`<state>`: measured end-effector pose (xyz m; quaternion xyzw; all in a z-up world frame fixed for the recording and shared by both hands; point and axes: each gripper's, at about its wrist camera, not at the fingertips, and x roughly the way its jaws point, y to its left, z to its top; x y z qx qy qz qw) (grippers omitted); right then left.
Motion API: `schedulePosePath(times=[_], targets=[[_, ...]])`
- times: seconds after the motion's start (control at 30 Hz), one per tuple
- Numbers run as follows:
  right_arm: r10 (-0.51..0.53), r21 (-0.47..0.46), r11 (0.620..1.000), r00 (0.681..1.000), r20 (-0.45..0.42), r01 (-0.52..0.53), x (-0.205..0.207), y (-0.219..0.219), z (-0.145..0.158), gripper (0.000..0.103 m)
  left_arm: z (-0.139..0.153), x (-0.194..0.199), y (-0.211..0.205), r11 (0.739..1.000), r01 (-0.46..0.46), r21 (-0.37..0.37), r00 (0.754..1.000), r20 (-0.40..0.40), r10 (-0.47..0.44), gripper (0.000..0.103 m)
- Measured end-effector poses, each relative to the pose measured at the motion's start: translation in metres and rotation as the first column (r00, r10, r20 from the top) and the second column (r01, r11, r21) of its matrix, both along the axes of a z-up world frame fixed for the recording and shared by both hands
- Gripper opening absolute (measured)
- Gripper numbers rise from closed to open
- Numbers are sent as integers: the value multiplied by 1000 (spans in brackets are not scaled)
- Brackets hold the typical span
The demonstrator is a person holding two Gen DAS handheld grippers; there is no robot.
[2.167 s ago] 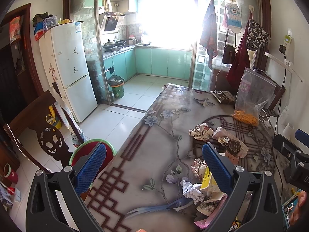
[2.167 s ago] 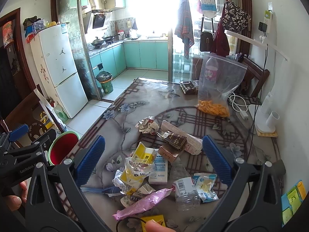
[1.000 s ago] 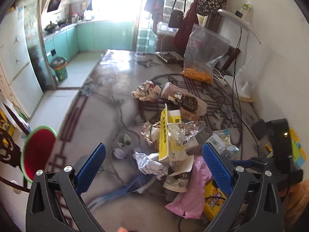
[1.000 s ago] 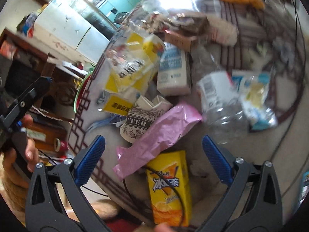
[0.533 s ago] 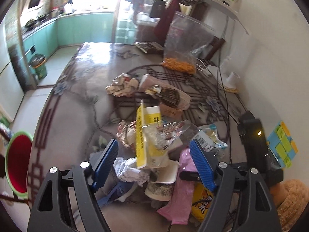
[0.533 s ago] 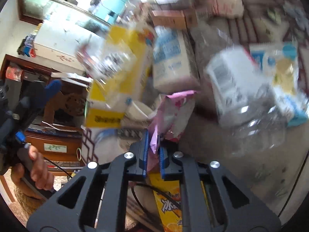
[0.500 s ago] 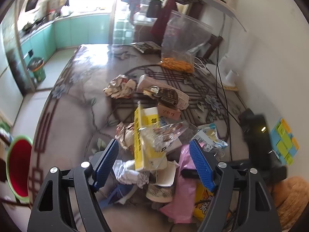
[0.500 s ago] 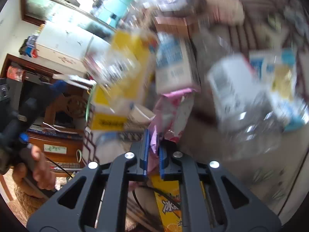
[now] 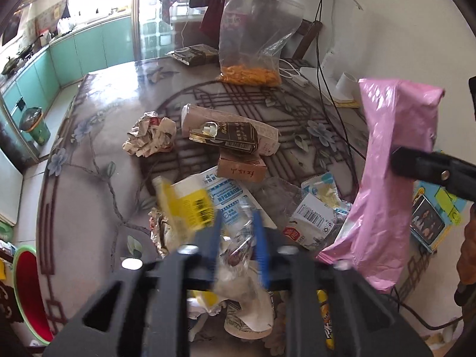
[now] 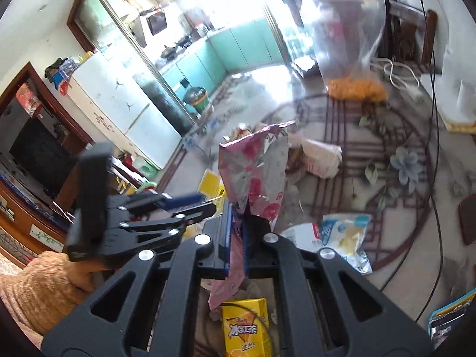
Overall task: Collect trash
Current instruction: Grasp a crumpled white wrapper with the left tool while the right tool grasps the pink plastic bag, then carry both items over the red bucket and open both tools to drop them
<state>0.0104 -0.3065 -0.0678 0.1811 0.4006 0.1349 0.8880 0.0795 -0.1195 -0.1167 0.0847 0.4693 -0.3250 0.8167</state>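
Red-lined bin (image 9: 25, 291): green rim, on the floor past the table's left edge, cut off by the frame in the left wrist view.
Table (image 9: 95, 184): floral and lattice pattern under a glossy top, near side hidden by gripper bodies.
Crumpled paper (image 9: 150, 138): lying left of the main litter heap, apart from both grippers.
Yellow carton (image 9: 186, 208): blurred, tilted, just left of the left gripper's blue pads, print unreadable.
Left gripper (image 9: 236, 238): clenched on a crinkled clear wrapper (image 9: 238, 238); what lies under the wrapper hard to make out.
Dark packet (image 9: 229, 136): resting on a pale wrapped bundle (image 9: 267, 139), brown box (image 9: 241, 169) just in front.
Barcode wrapper (image 9: 315, 217): flat on the table, partly covered by the pink one.
Pink wrapper (image 10: 253, 184): lifted off the table, hanging upright, pinched near its lower part; lower end hidden behind the jaws in the right wrist view.
Right gripper (image 10: 236, 232): closed tight on the pink wrapper, only one dark finger (image 9: 428, 166) visible from the left wrist view.
Yellow drink box (image 10: 245, 327): below the right gripper, partly hidden by its frame.
Clear bag (image 9: 255, 29): orange contents at its bottom, standing at the far side, blurred in the right wrist view.
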Motion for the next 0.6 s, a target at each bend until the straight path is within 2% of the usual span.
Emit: schedulePosePath(times=[0.07, 0.17, 0.27, 0.37, 0.47, 0.6], targets=[[16, 2, 1000, 999, 29, -16, -1, 5, 9, 6, 5, -5, 6, 1000, -16, -18, 1000, 25, 17, 7], [51, -5, 999, 997, 63, -51, 1, 15, 21, 6, 21, -10, 25, 994, -68, -89, 997, 33, 71, 6], [98, -7, 995, 991, 95, -97, 0, 36, 34, 6, 43, -15, 55, 978, -140, -157, 988, 49, 149, 6], [158, -7, 987, 979, 125, -159, 5, 57, 45, 6, 62, -24, 95, 950, -243, -194, 962, 74, 261, 6], [233, -10, 972, 961, 146, -234, 13, 87, 54, 6, 74, -31, 141, 908, -370, -194, 914, 97, 393, 6], [328, -22, 944, 931, 160, -329, 28, 136, 57, 6, 76, -33, 209, 821, -542, -178, 817, 119, 565, 6]])
